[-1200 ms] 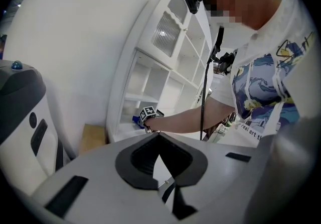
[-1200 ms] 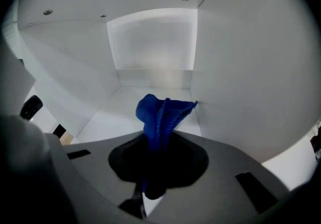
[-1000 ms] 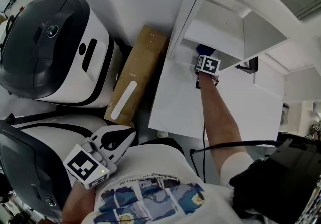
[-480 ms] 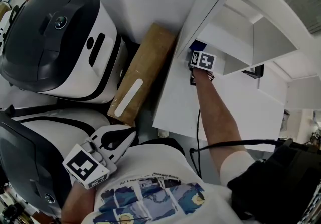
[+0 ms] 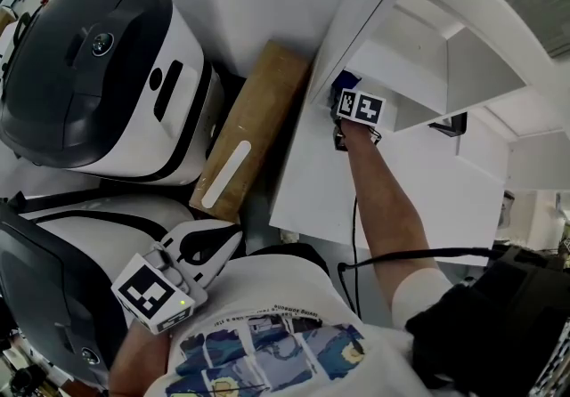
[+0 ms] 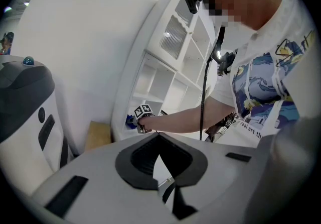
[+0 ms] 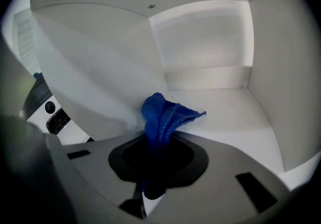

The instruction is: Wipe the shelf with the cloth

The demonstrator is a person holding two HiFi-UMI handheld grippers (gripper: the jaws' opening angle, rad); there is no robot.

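Note:
My right gripper reaches into a low compartment of the white shelf unit, close to its left wall. It is shut on a blue cloth, which bunches out past the jaws onto the compartment floor. From the head view only a bit of the cloth shows beyond the marker cube. The left gripper view shows the shelf unit and the right gripper from the side. My left gripper is held low by my chest, shut with nothing in it.
Two large white-and-dark machines stand at the left. A flat cardboard box lies between them and the shelf unit. A black cable runs along my right arm. A dark bulky object is at the lower right.
My right gripper has slid the cloth leftward along the compartment floor toward the left wall. The left gripper has stayed where it was.

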